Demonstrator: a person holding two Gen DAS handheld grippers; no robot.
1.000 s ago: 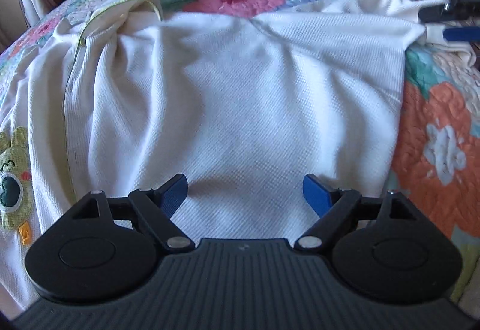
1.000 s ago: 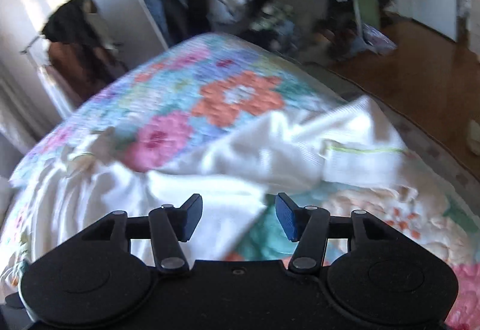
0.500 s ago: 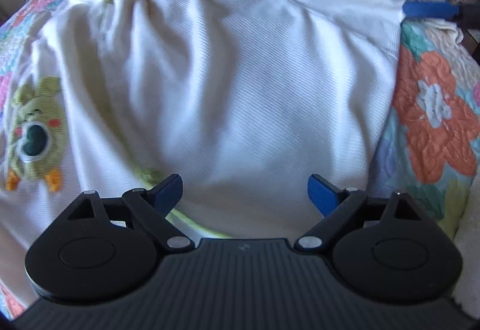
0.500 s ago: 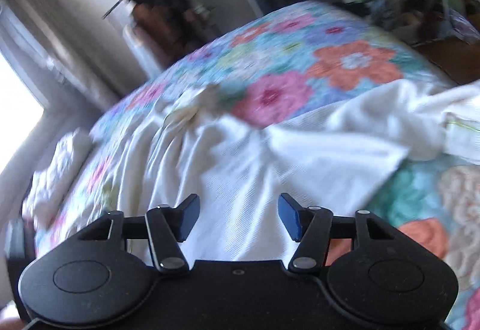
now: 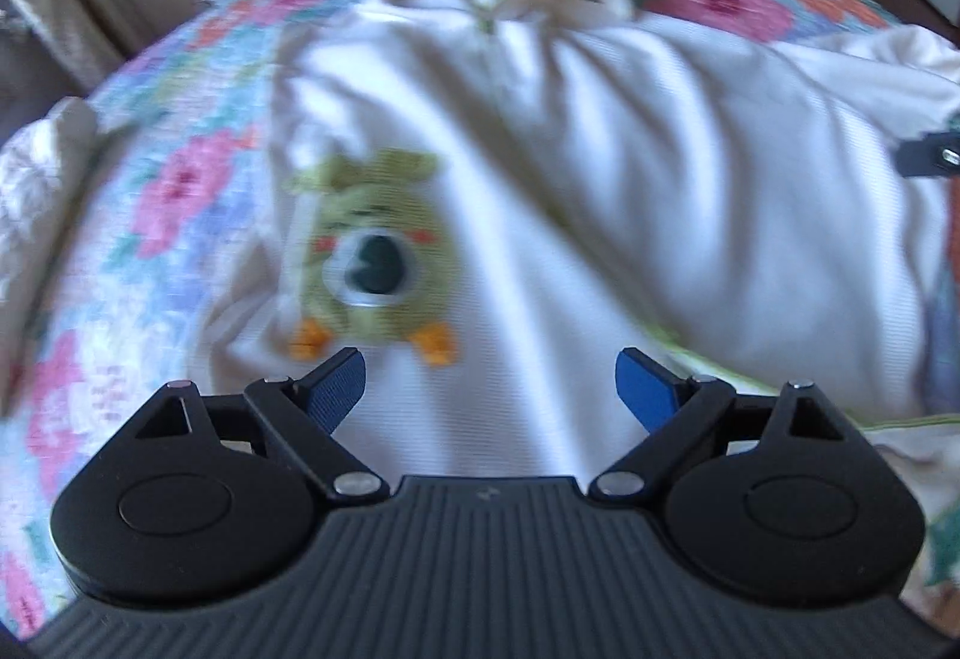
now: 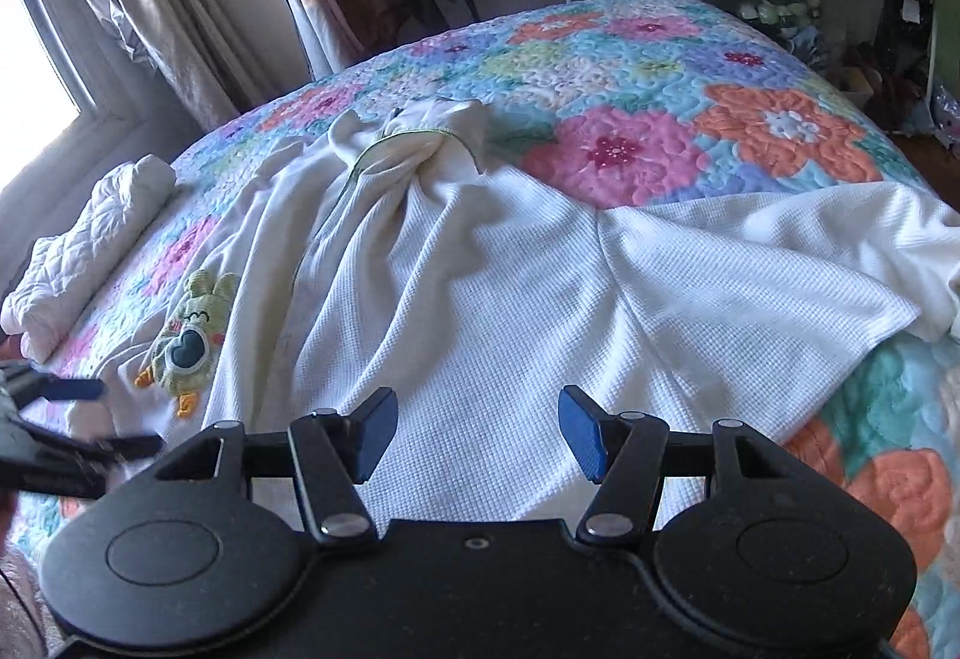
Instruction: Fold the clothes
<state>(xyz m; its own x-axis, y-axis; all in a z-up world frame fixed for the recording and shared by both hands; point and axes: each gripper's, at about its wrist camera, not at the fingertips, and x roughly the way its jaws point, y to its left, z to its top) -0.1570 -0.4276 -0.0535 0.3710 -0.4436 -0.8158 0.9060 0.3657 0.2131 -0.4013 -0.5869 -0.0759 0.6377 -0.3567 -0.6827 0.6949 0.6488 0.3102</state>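
On the bed's floral quilt (image 6: 630, 77) lies a white garment (image 6: 492, 293), spread out and creased, its green-trimmed collar end bunched at the far side. A green animal patch (image 6: 189, 341) sits near its left edge; the left wrist view shows this blurred. The left gripper (image 5: 491, 389) hovers above the cloth, jaws wide apart and empty. The right gripper (image 6: 478, 434) hovers too, jaws apart with nothing between them. The garment's right sleeve is cut off by the frame edge. A rolled white bundle (image 6: 78, 251) lies at far left.
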